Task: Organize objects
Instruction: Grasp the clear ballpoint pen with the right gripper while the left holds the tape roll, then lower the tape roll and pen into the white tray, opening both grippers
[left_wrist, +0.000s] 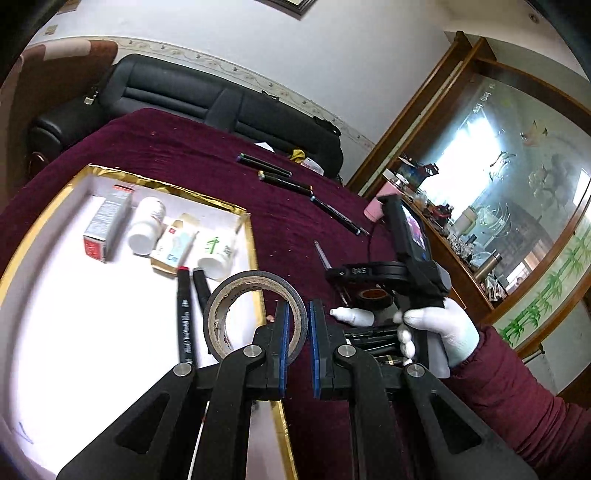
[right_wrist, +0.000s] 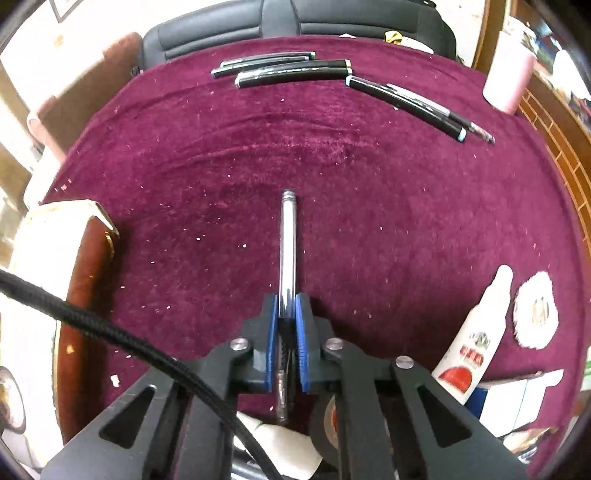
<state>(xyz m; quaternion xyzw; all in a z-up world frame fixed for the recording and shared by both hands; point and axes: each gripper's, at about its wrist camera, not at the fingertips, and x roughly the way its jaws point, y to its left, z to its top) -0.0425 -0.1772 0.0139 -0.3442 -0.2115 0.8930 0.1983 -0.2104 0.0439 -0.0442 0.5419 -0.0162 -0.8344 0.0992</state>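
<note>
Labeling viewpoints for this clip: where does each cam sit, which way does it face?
Left wrist: on the left gripper, looking along its fingers, which grip a tape roll over the gold-edged tray; the gloved right hand shows with its device.
Right wrist: on the right gripper, looking across the maroon cloth toward the sofa; fingers are shut on a silver pen; no hand is clearly visible.
Shared: the cloth, the black markers by the far edge, the sofa.
</note>
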